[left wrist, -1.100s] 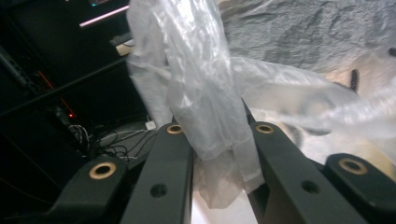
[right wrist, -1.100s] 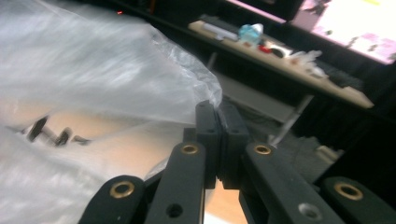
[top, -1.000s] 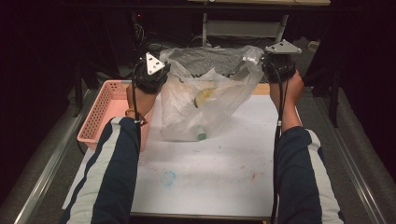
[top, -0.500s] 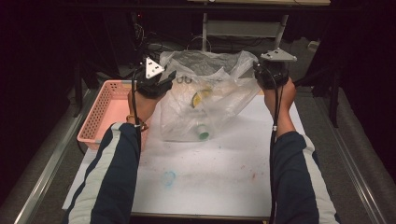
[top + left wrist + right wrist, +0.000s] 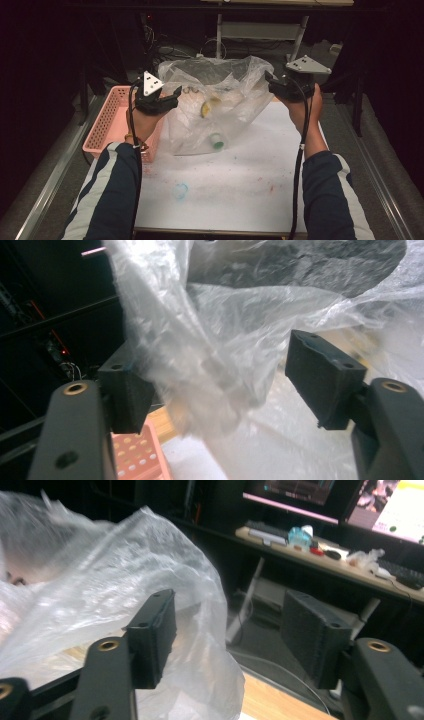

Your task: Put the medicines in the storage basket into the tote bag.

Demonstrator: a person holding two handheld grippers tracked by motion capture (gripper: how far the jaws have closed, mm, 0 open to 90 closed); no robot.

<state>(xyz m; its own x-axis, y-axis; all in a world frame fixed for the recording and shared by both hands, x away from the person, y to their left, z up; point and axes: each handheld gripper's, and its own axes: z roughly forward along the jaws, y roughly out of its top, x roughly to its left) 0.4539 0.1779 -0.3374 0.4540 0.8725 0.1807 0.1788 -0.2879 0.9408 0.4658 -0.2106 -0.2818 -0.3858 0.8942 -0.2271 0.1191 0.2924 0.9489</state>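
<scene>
A clear plastic bag [image 5: 235, 100] slumps on the white table [image 5: 240, 185] between my two grippers, mouth facing away. Inside it lie a yellowish item [image 5: 209, 106] and a bottle with a green cap [image 5: 216, 143]. My left gripper [image 5: 172, 97] is at the bag's left rim and its jaws have just been opening. In the left gripper view the bag's film [image 5: 210, 340] hangs loose between the wide-apart pads [image 5: 320, 375] of my left gripper [image 5: 220, 385]. My right gripper [image 5: 270, 82] is at the right rim, jaws also just opening. The film [image 5: 100, 595] drapes past its left pad [image 5: 155, 630], unpinched.
A pink perforated basket [image 5: 107, 125] stands at the table's left edge, right beside my left hand, and its corner shows again [image 5: 140, 455]. A small bluish ring [image 5: 181, 190] lies on the near table. Beyond the bag a desk [image 5: 320, 550] carries monitors and clutter.
Both grippers have sunk slightly and their jaws have parted, letting go of the bag's rim. The bag, stretched up between them before, now sags lower onto the table.
</scene>
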